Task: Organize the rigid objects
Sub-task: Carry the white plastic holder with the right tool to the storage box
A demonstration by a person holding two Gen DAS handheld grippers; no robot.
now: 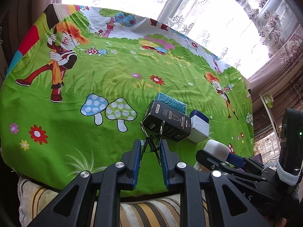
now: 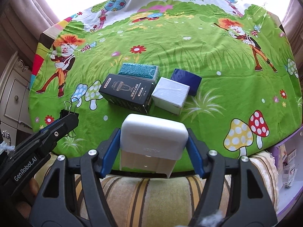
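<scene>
Left gripper [image 1: 151, 147] clamped on small black metal binder clip [image 1: 151, 141], boxes just ahead-right | black printed carton [image 2: 127, 92], long axis left-right | right gripper [image 2: 153, 143] clamped on white plastic holder [image 2: 153, 136], directly before white box [image 2: 170, 94].

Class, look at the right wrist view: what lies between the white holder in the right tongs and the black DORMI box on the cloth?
Nothing: only bare green cartoon tablecloth separates the white holder from the black DORMI box.
</scene>
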